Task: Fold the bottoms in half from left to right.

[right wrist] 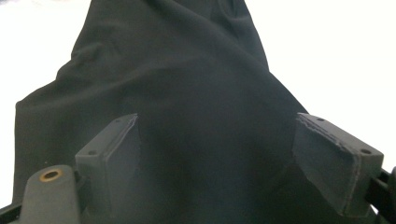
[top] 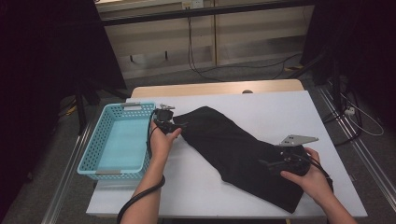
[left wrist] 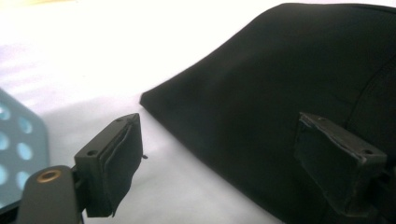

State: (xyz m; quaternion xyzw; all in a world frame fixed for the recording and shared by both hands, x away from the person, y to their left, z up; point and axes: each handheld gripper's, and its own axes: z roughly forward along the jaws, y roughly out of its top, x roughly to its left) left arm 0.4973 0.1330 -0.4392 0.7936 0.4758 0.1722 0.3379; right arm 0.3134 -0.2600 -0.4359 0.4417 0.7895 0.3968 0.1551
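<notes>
Long black fabric garment (top: 238,154) lies flat, diagonal on white table (top: 280,107). Left gripper (top: 180,126) and right gripper (top: 266,163), jaws released, hover at ends. Turquoise plastic basket (top: 100,140) left, unfilled; nothing grasped yet.

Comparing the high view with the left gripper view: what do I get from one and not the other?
The high view alone gives the whole layout: the blue basket in full at the table's left, the right tool over the near end of the black garment, both hands, and the floor beyond. The left gripper view alone gives the left tool close up: jaws apart, nothing between the pads, a garment edge just ahead. Both share the black garment, the white tabletop, the left tool and part of the basket.
</notes>
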